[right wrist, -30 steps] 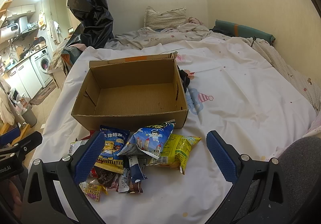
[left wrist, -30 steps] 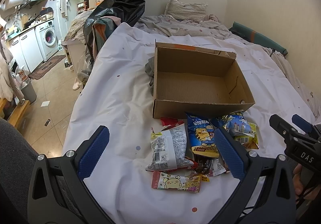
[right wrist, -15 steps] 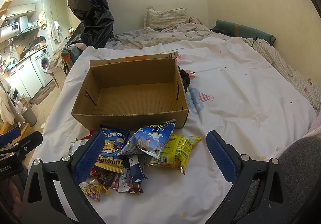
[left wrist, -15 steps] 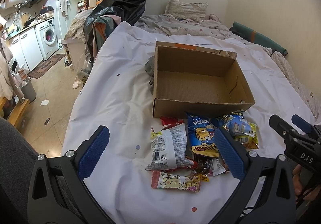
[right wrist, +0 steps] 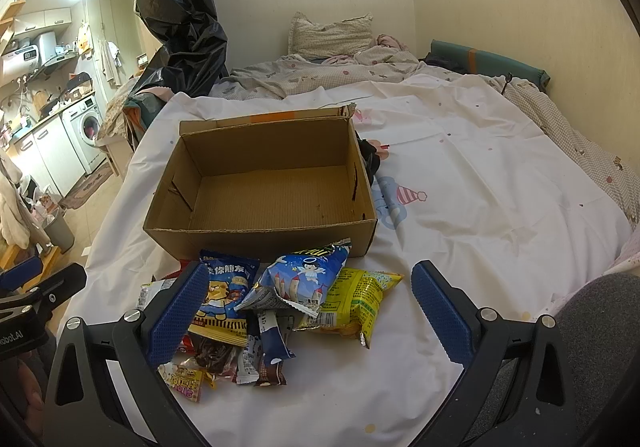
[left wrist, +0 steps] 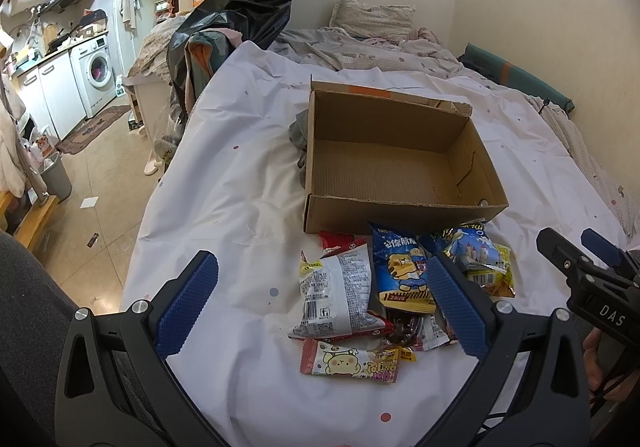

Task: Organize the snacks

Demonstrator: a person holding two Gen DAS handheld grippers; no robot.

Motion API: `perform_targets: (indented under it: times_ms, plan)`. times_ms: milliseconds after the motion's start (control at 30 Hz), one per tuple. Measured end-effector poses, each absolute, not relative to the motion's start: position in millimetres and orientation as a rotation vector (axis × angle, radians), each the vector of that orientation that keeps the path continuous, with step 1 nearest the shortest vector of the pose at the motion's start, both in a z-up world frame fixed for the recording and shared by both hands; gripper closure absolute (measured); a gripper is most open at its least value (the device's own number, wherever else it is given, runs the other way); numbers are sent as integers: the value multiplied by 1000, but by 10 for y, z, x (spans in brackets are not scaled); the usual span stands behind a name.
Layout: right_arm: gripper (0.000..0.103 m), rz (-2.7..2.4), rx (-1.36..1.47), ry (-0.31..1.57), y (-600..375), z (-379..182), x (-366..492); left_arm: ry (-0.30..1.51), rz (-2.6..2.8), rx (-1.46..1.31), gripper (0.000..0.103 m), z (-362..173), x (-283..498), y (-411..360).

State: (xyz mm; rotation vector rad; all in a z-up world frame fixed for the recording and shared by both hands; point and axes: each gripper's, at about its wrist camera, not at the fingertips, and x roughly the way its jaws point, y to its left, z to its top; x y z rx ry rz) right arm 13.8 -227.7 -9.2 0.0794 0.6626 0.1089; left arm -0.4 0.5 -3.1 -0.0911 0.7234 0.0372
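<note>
Lying before the bare-floored cardboard box (right wrist: 260, 187), snack packets (right wrist: 280, 299) sit between both grippers' wide jaws.

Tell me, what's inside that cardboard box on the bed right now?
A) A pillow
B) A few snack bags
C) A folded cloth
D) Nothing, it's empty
D: the cardboard box shows only its bare corrugated floor, while the snack packets all lie in a pile on the white sheet in front of it.
</note>
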Motion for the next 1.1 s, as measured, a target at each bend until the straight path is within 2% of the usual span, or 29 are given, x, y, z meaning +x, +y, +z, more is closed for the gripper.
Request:
perform_targets:
  times_ms: [1100]
  plan:
    - [0, 152, 137, 704, -2347, -42, 251, 753, 34, -82, 0, 88, 152, 85]
